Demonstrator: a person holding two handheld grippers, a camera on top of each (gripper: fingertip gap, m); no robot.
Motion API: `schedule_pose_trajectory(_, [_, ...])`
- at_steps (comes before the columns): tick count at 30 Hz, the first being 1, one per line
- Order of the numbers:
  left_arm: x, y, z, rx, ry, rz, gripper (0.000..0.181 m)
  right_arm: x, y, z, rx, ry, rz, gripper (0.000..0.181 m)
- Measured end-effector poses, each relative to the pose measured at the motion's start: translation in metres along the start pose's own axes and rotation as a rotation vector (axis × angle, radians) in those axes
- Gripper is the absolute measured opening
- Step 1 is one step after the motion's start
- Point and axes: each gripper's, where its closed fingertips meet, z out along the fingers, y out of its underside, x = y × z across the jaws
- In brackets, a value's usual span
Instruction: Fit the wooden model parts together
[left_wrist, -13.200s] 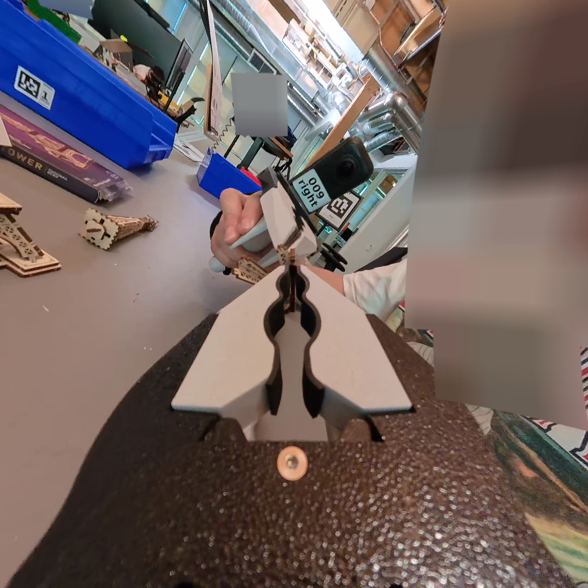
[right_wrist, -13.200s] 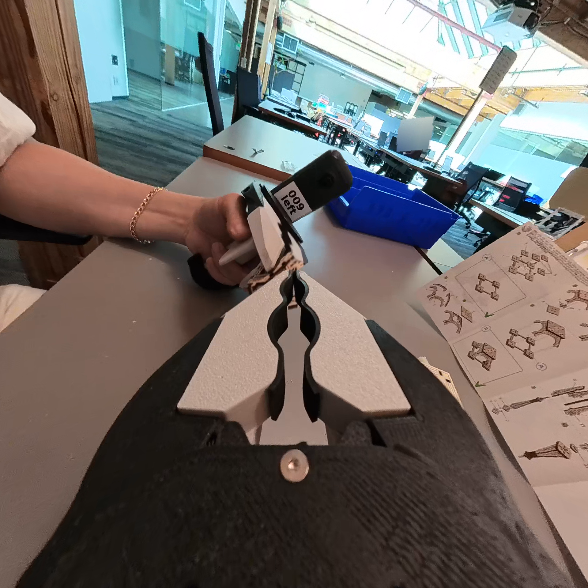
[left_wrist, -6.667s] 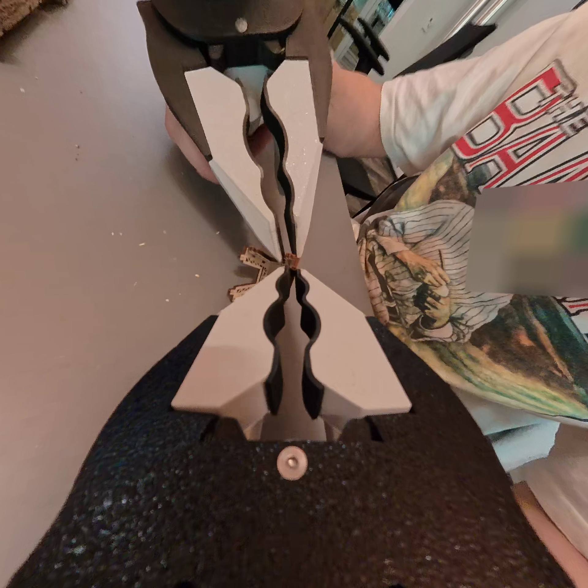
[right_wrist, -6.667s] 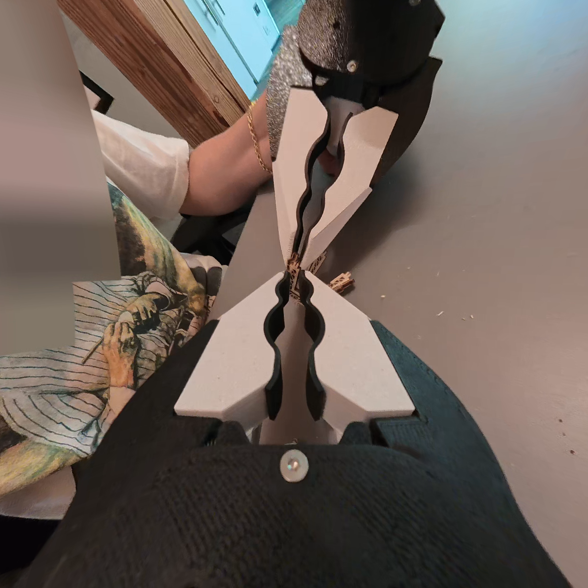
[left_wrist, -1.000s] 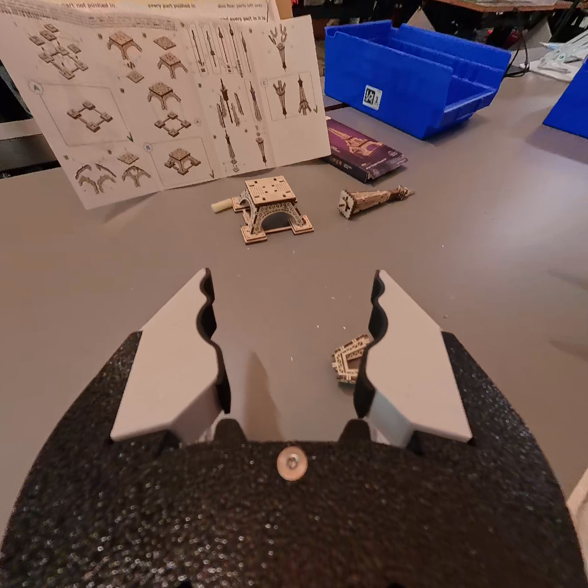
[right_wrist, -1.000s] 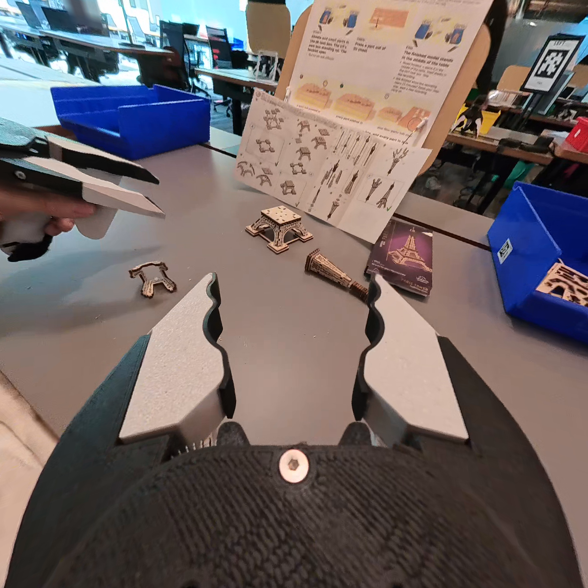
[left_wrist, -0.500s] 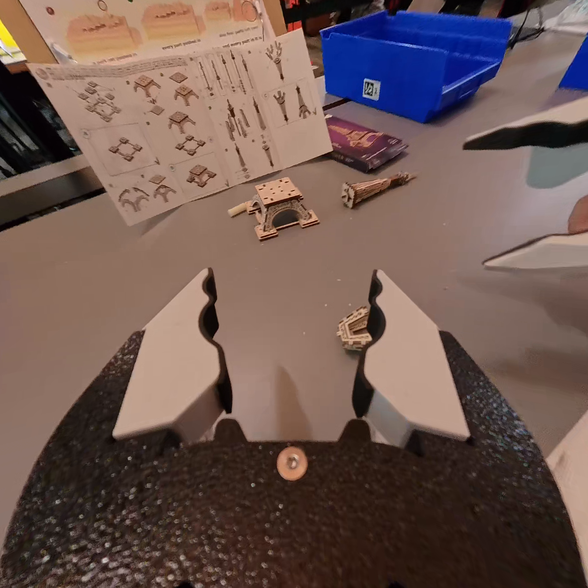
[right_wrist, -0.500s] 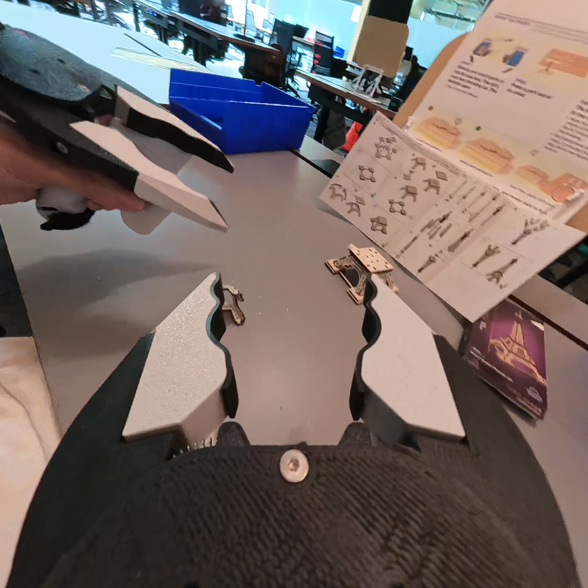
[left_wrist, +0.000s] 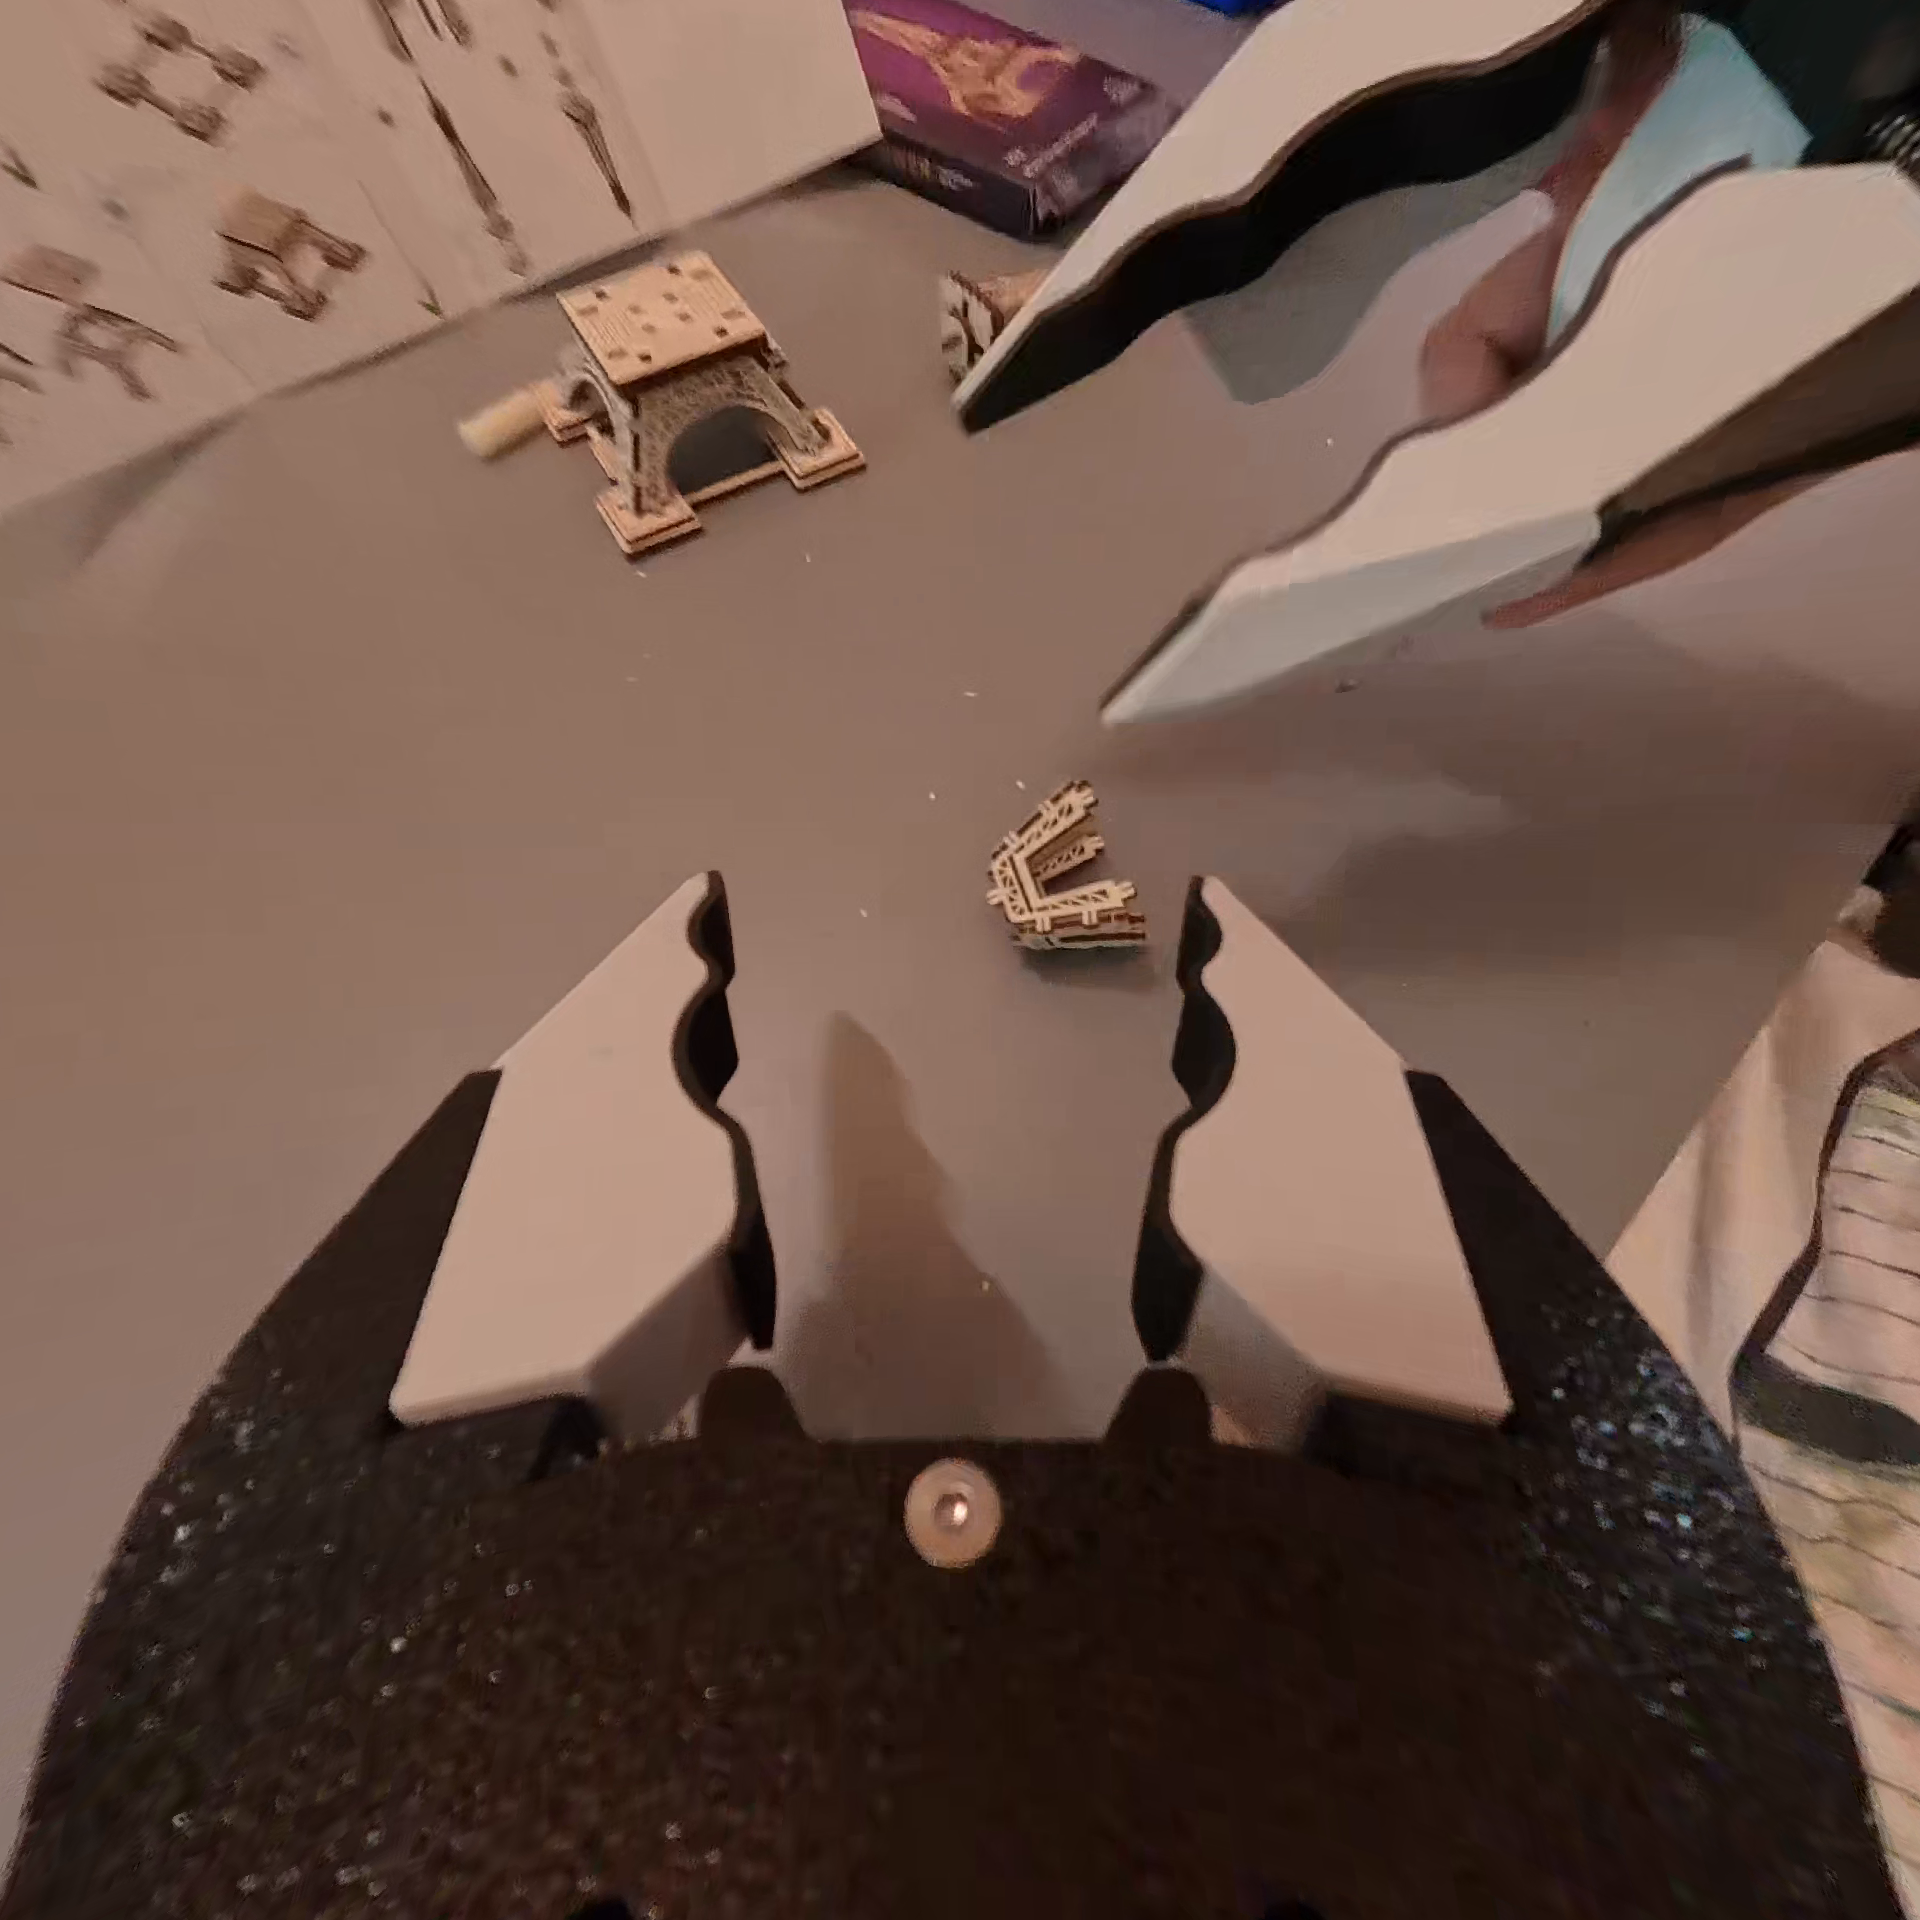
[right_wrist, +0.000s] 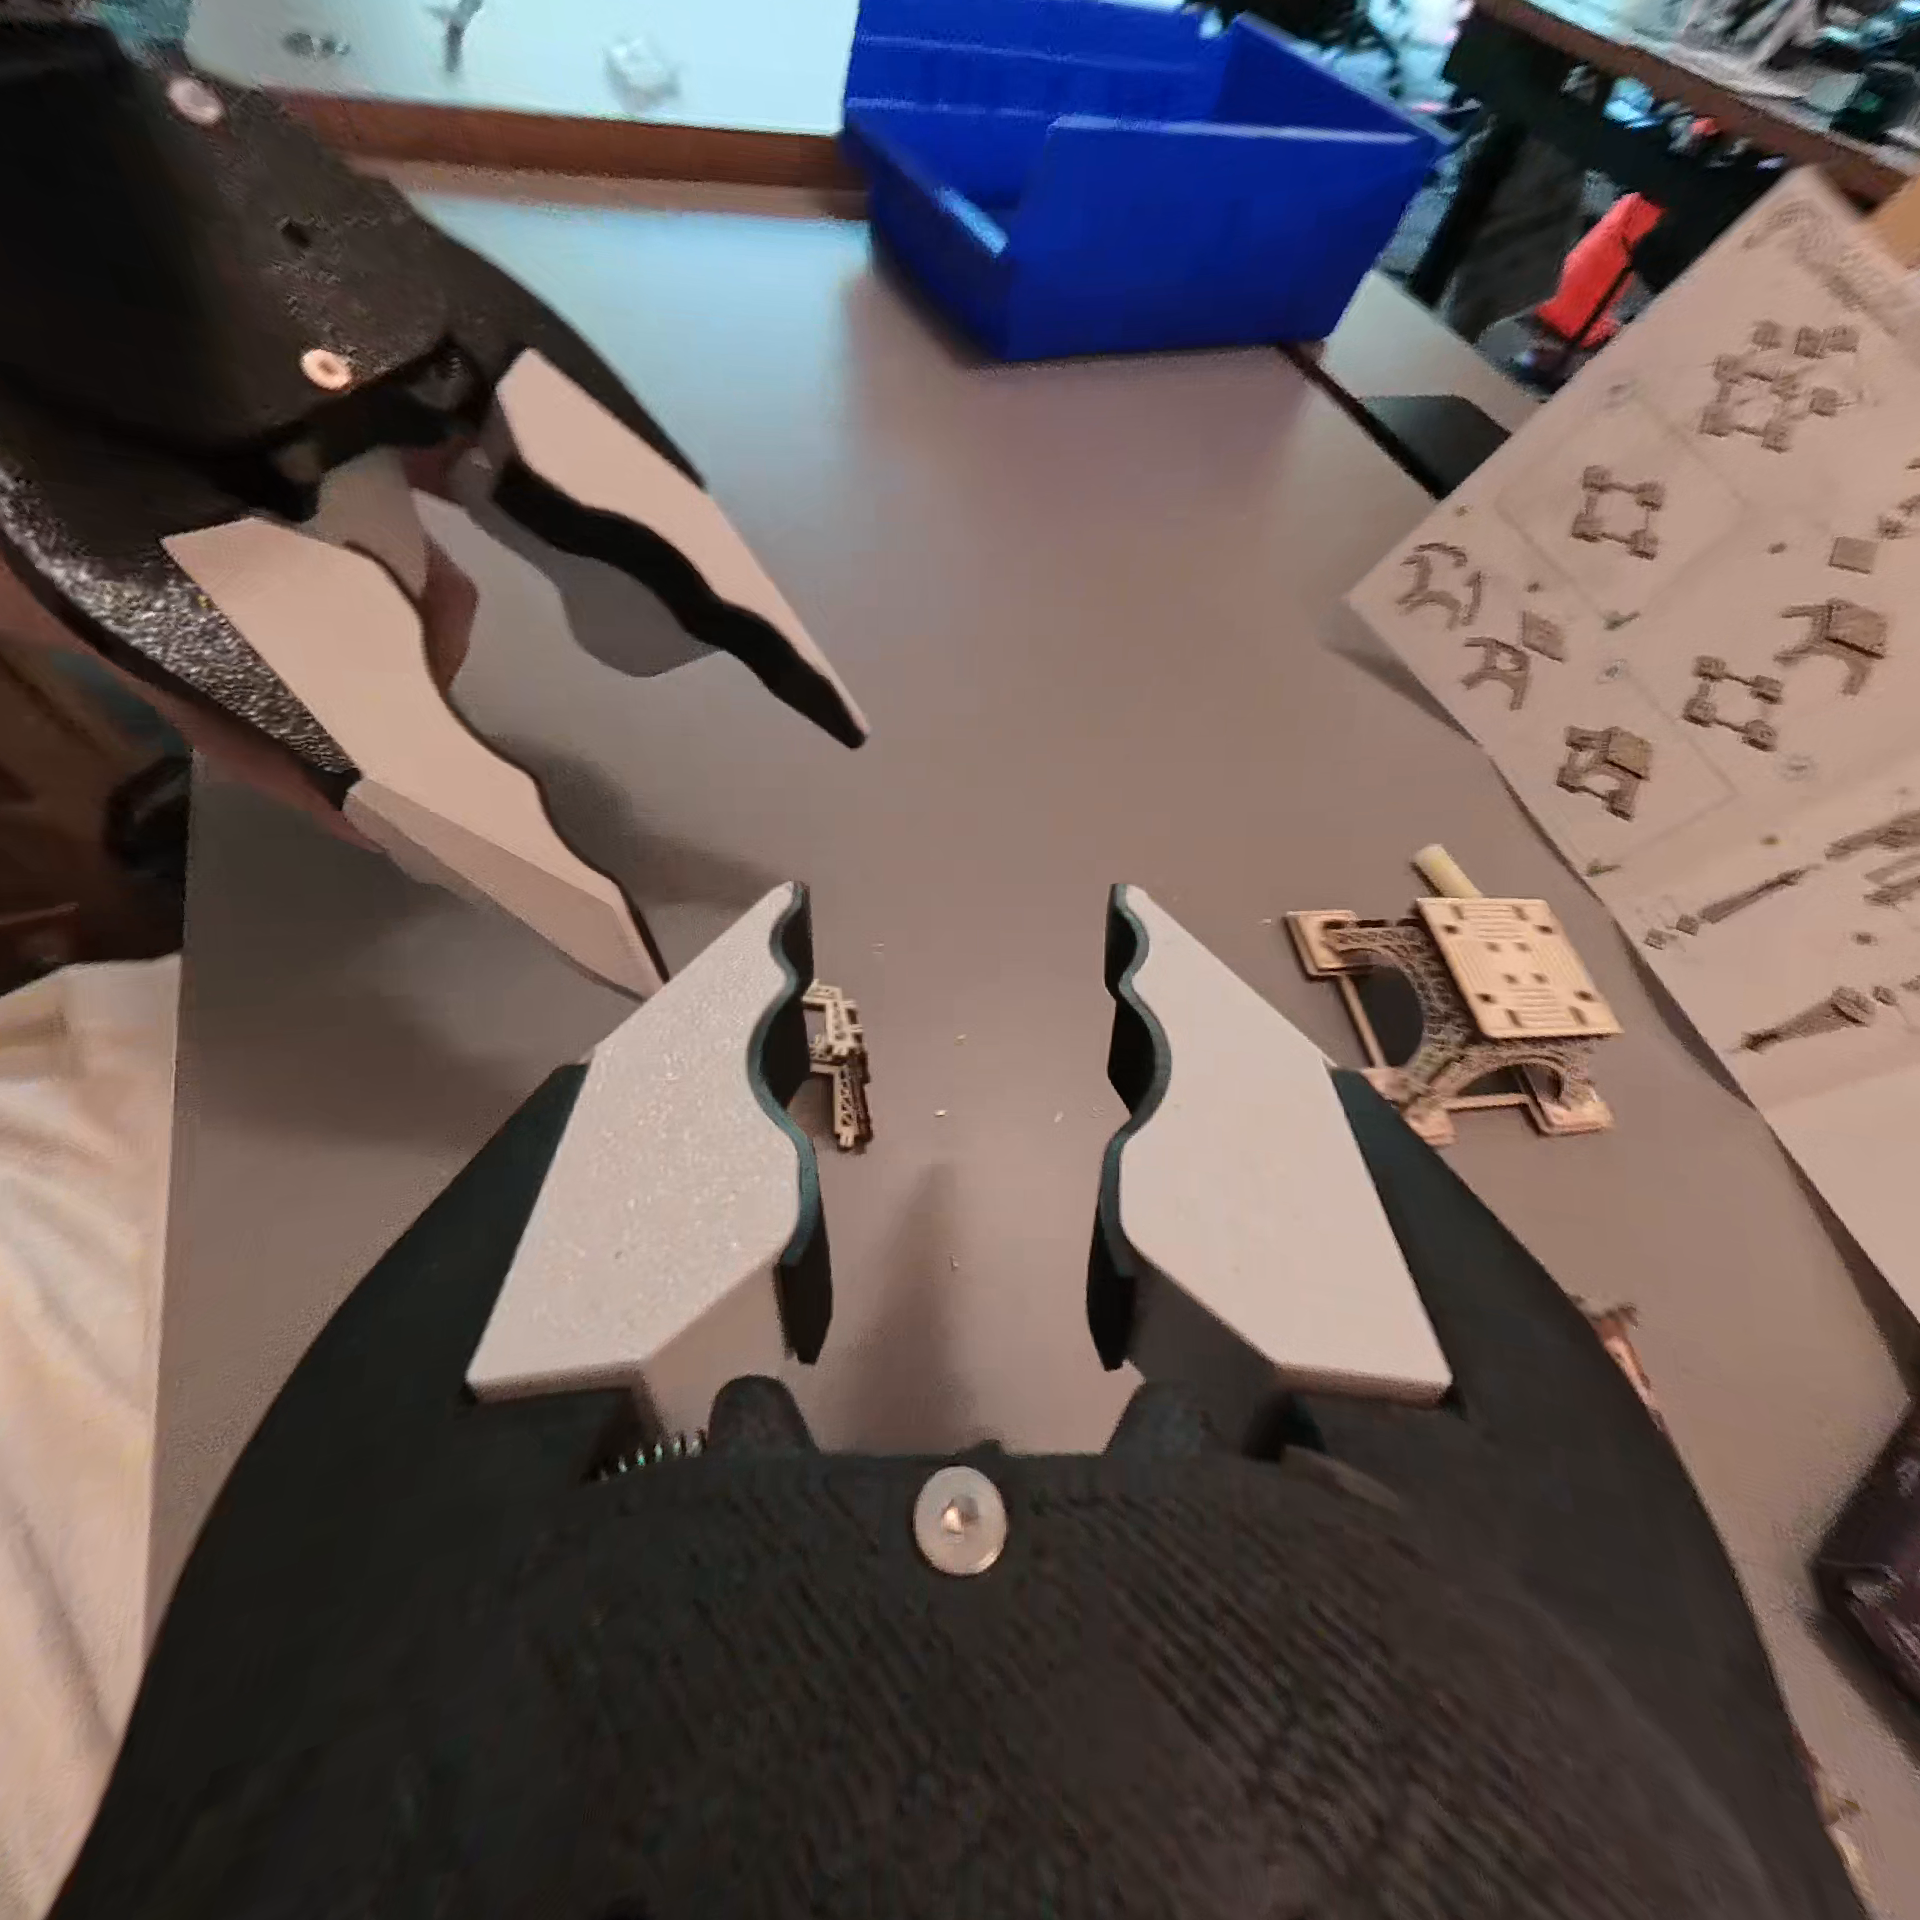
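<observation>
A small angular wooden lattice part (left_wrist: 1060, 883) lies flat on the grey table (left_wrist: 416, 831). My left gripper (left_wrist: 956, 894) is open and empty, with the part just ahead of its right fingertip. My right gripper (right_wrist: 956, 904) is open and empty; the part (right_wrist: 842, 1060) sits by its left finger, partly hidden. Each gripper shows in the other's view: the right gripper (left_wrist: 1039, 566) and the left gripper (right_wrist: 748, 862), both open above the part. The arched wooden tower base (left_wrist: 707, 384) stands farther off; it also shows in the right wrist view (right_wrist: 1475, 1008).
A wooden spire piece (left_wrist: 982, 301) lies half hidden behind the right gripper's finger. A purple box (left_wrist: 1008, 104) and an instruction sheet (right_wrist: 1714, 623) stand at the back. A blue bin (right_wrist: 1122, 177) sits at the table's far end. A person's shirt borders the near table edge.
Both grippers have moved in toward the small lattice part and tilted down at it. The right gripper now hangs close above it. Both stay open.
</observation>
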Motion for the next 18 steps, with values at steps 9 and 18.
schedule_pose_trajectory(9, [0.012,0.024,0.037,-0.144,0.027,0.010,0.037,0.013,0.024,0.012,-0.052,-0.058,0.116,0.051])
schedule_pose_trajectory(18, [0.002,0.008,0.034,-0.060,-0.044,0.154,0.026,0.004,0.032,0.005,-0.009,-0.075,0.121,0.049])
